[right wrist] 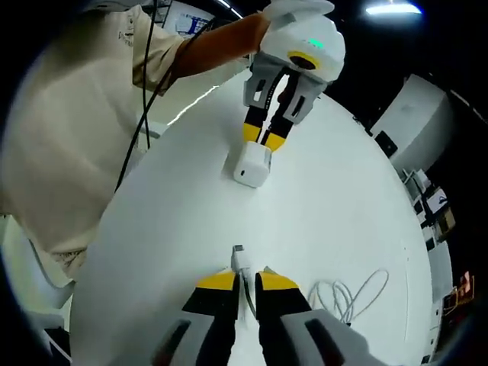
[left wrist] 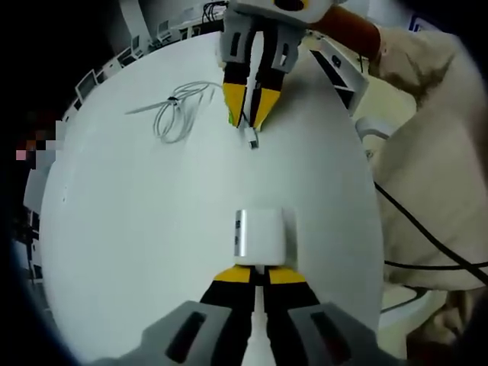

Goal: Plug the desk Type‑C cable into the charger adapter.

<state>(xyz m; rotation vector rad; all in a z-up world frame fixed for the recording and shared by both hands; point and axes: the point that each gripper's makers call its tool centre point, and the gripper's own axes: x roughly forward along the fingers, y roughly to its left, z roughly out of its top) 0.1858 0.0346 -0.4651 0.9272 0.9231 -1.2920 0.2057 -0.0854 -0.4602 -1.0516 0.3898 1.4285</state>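
— Yellow-tipped and nearly shut, our left gripper pinched the white charger adapter by its near end, out on the bare middle of the round white desk, the adapter's port face turned away from us. Did we have the plug lined up?

— Close, but not yet. Our right gripper had its jaws squeezed on the Type-C cable just behind the plug, whose silver tip poked out toward the adapter. The two were still apart, facing each other across open desk.

— So where could it have failed?

— On alignment, we judged. The plug sat slightly off the adapter's port line; pushed in at a slant, it could have scraped the face or skidded past. The adapter was gripped only at one end, so a hard shove might have swivelled it in the jaws.

— And the slack?

— Loose cable loops lay toward the desk's far edge behind the right gripper. If they snagged or tugged, we reckoned the plug could twist in our grip. Whether the port was clear, we could not tell.
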